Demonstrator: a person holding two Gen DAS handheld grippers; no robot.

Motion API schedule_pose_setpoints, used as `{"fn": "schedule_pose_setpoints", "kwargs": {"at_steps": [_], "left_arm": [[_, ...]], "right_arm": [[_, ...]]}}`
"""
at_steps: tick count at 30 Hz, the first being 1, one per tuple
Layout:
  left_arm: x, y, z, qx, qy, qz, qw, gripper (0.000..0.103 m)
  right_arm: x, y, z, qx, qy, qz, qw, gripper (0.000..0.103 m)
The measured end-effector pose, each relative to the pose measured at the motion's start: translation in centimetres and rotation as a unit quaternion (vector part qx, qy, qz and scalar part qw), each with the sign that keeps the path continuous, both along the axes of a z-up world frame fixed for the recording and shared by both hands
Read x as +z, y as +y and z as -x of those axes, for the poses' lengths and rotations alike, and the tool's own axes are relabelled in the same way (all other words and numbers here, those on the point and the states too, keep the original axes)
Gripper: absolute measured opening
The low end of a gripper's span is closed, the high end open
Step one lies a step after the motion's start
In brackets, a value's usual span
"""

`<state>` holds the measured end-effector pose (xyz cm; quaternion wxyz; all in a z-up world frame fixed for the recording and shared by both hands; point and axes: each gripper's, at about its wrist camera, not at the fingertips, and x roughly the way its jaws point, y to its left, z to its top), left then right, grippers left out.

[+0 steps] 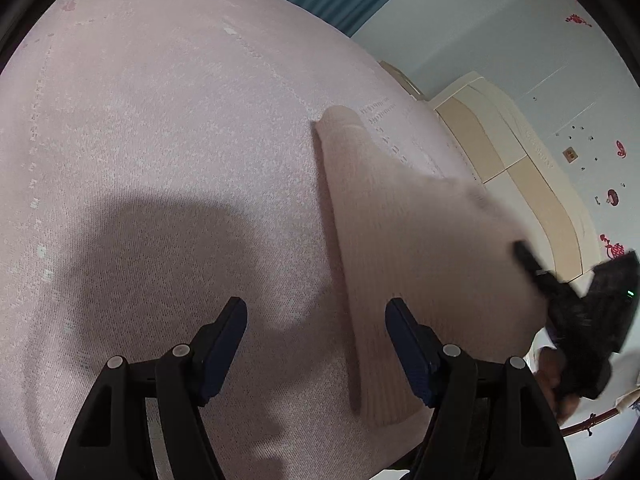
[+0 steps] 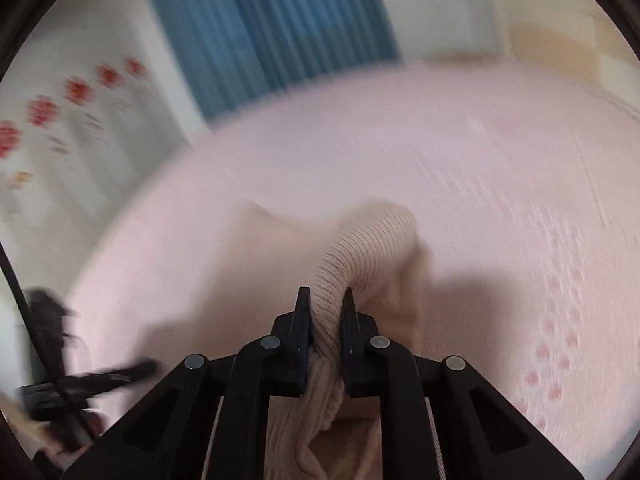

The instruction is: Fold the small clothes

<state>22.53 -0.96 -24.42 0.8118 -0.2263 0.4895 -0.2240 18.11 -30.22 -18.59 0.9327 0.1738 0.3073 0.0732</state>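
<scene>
One garment is in view: a small beige ribbed knit (image 1: 404, 248). It lies on a pink textured bed cover (image 1: 160, 140), toward 3 o'clock in the left wrist view, with one narrow end pointing to 12 o'clock and its near edge lifted off the cover. No brand, label or legible writing shows on the knit or the cover. The cover carries faint rows of small woven marks, too fine to read as characters.

The right hand-held gripper (image 2: 326, 300) is clamped on a bunched fold of the knit, which passes between its two fingers and arches up toward 12 o'clock before dropping to the cover. In the left wrist view this same gripper appears at 3 o'clock as a dark blurred shape at the knit's edge; its fingers cannot be made out there.

The left hand-held gripper (image 1: 316, 320) stands with its jaws wide apart, holding nothing; its right finger (image 1: 408, 344) overlaps the knit's near edge in the picture, but contact cannot be confirmed.

The right wrist view is heavily motion-blurred. A blue pleated curtain (image 2: 272, 24) hangs at 12 o'clock. Red wall decals (image 1: 578, 20) show; several are visible, count uncertain, and none is readable. A cream cabinet (image 1: 504, 144) stands beyond the bed, partly cut off by the frame.
</scene>
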Motion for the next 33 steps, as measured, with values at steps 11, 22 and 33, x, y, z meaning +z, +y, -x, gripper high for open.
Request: {"fn": "schedule_pose_setpoints", "kwargs": {"at_steps": [11,22,33], "left_arm": [[0.4,-1.2,1.1,-0.021,-0.017,-0.016,0.9995,0.070],[3.9,-2.2,1.2,-0.005,-0.062,-0.123,0.9905,0.070],[6.0,-0.7,-3.4,0.013,-0.088,-0.170,0.9813,0.070]], "right_arm": [[-5.2,-4.7,-1.0,-0.088,0.139,0.011,0.986,0.031],[-6.3,-6.1,-0.6,-0.027,0.170,-0.107,0.979,0.047],[-9.1,-5.0,-2.7,-0.016,0.220,-0.103,0.970,0.065]]}}
